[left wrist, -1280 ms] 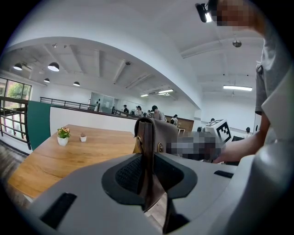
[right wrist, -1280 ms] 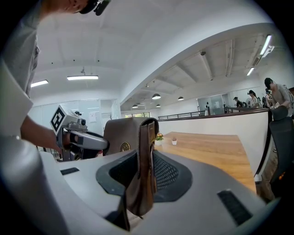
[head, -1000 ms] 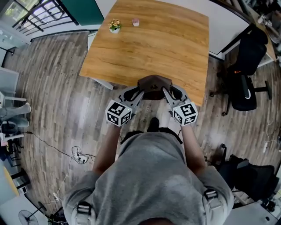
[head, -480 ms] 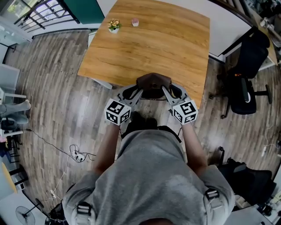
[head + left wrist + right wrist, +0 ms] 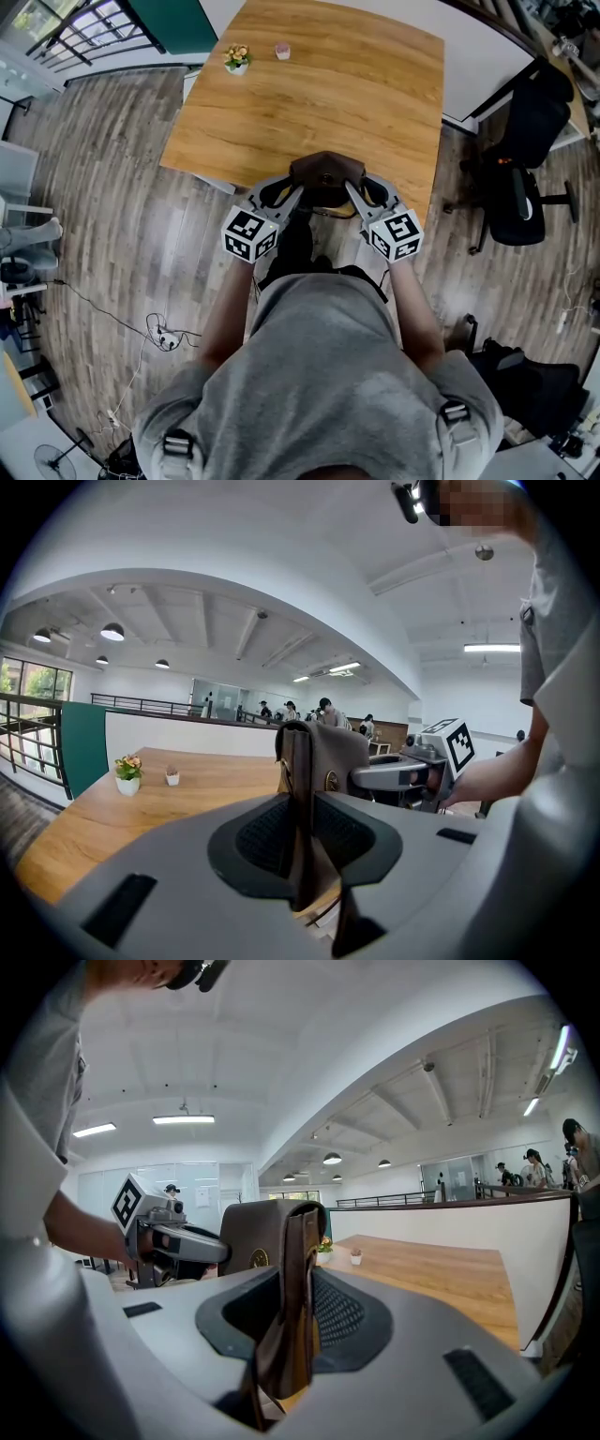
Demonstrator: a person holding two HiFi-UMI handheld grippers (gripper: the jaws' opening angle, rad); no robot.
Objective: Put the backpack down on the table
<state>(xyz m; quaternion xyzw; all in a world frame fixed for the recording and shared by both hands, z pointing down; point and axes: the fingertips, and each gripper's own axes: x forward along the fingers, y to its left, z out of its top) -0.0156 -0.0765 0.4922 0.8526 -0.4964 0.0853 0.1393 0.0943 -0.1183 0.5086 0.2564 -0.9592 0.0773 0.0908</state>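
A small brown leather backpack (image 5: 326, 176) hangs between my two grippers over the near edge of the wooden table (image 5: 309, 84). My left gripper (image 5: 292, 195) is shut on the backpack's left side; in the left gripper view the brown leather (image 5: 302, 799) is pinched between the dark pads. My right gripper (image 5: 354, 195) is shut on its right side, and the right gripper view shows the leather (image 5: 298, 1288) clamped the same way. Each gripper sees the other one holding the bag: the right gripper (image 5: 412, 772) and the left gripper (image 5: 178, 1239).
A small potted plant (image 5: 235, 58) and a tiny pink pot (image 5: 282, 51) stand at the table's far left. A black office chair (image 5: 525, 122) is off to the right, on the wooden floor. A cable (image 5: 164, 330) lies on the floor at the left.
Both grippers have carried the backpack a little forward, from just short of the table's near edge to over it. The grip on it is unchanged.
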